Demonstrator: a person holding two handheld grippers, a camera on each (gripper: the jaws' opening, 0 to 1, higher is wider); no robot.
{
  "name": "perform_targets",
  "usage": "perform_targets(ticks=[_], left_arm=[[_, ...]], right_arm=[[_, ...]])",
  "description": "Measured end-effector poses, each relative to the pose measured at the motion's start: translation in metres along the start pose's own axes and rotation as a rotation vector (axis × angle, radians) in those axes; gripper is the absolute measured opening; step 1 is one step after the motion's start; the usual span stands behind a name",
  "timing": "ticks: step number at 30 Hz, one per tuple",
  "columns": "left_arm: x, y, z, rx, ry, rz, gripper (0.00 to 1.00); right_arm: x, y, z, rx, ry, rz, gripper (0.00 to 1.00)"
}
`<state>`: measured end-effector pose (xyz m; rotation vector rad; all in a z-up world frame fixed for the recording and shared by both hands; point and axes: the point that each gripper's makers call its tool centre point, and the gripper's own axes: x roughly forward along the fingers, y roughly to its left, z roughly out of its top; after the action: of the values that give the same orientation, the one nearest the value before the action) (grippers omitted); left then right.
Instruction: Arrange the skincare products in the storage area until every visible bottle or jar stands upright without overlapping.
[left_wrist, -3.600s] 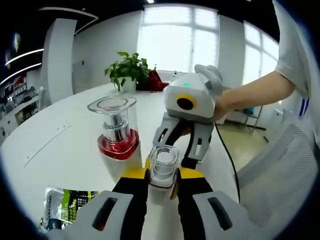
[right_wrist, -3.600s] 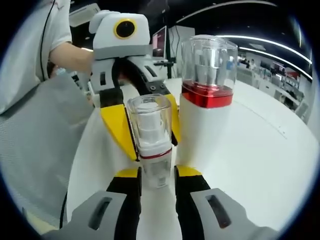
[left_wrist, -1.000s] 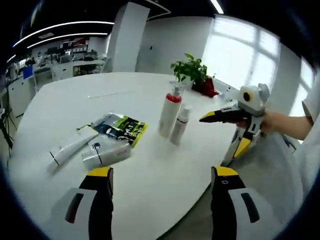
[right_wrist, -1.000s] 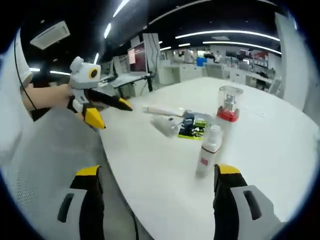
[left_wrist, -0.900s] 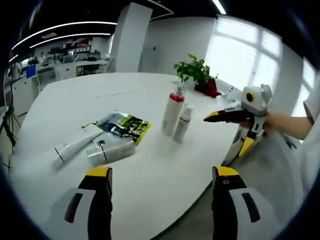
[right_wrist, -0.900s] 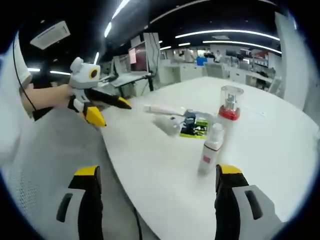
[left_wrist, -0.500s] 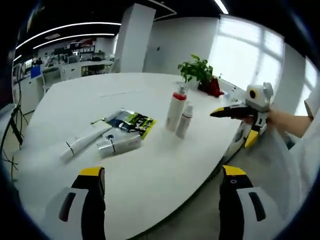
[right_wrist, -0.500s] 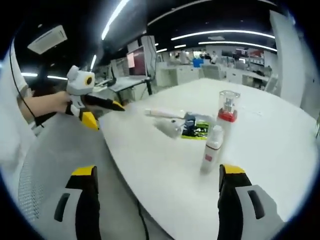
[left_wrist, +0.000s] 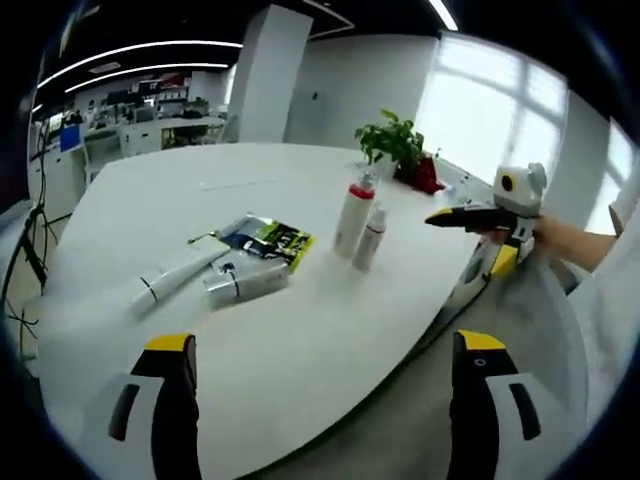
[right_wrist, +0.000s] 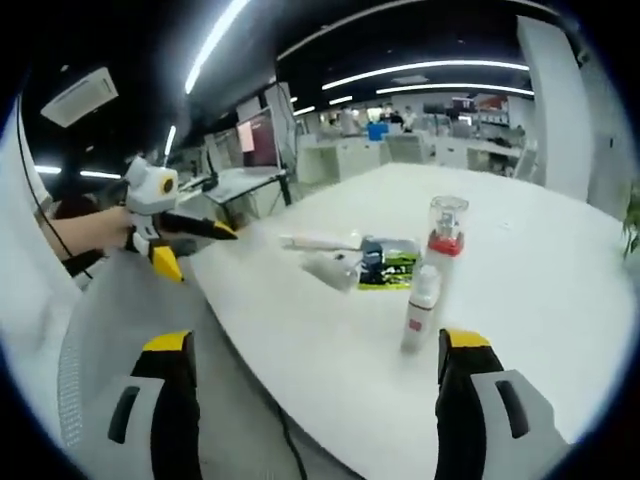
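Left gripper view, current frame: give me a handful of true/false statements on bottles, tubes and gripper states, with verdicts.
1. The pump bottle and the small bottle stand upright side by side. True.
2. The two tubes stand upright. False: both lie flat on the table.
3. The left gripper holds a bottle. False: it is open and holds nothing.
4. The right gripper is off the table's edge. True.
5. The sachet lies beside the tubes. True.

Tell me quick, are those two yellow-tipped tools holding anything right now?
Left tool: open, jaws wide apart, holding nothing.
Right tool: open, jaws wide apart, holding nothing.
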<state>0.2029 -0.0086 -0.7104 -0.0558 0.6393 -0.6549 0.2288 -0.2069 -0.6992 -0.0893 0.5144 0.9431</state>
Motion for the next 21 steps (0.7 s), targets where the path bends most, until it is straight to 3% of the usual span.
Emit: perform_targets(ticks=[11,16,21], left_arm=[[0.001,0.021,0.005,0.03,0.011,-0.016,0.99],[0.0,0.032,0.005,0.051,0.017,-0.028,0.99],[-0.001,0.051,0.005,0.056,0.027,-0.026,0.99]], right_arm=[[0.014,-0.004,0.009,0.006,-0.005,-0.047,0.99],[0.021,-0.012,-0.005,-0.019,0.054,-0.082,0.99],[0.02,-0.013,-0.006,-0.038,0.07,-0.096,0.99]])
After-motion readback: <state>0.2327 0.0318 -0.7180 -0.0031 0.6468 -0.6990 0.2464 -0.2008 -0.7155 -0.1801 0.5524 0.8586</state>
